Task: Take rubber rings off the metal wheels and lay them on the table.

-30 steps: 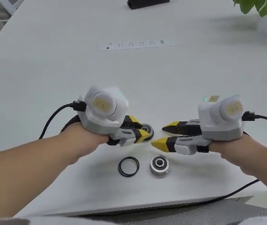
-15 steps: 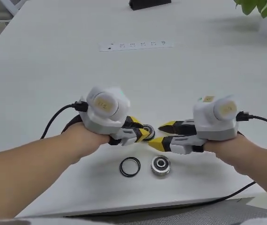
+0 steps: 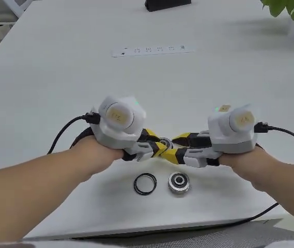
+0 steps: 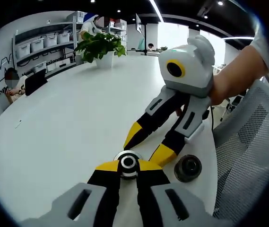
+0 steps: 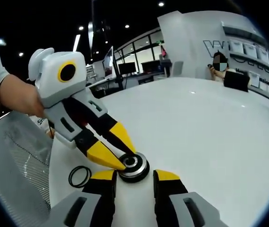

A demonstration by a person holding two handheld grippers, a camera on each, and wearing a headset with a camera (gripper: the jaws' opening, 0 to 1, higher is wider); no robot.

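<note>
Closing in from the right, the right claw has crossed the gap that lay between it and the metal wheel a second ago, and its yellow tips now sit right at that wheel. The left claw stays where it was, and the wheel with it.

From the head view, the metal wheel is pinched in the left claw over the white counter; whether it rests on the counter I cannot tell. The right claw's tips are spread apart, one beyond the wheel and one on the person's side of it. Nearer the person than the held wheel, a loose black rubber ring lies flat on the counter, with a second wheel just beside it. A power strip lies far beyond the held wheel.

From the left gripper view, the left claw is closed on the wheel, a yellow tip pressed to either side. The right claw reaches in from beyond the wheel with its jaws parted; whether its tips touch the wheel I cannot tell. The second wheel lies on the counter to the right of the held one.

From the right gripper view, the right claw is open and holds nothing, and the wheel sits just ahead of the gap between its tips. The left claw comes in from the upper left with one tip on the wheel's face. A dark band runs round the wheel's rim. The rubber ring lies on the counter to the left of the wheel.
</note>
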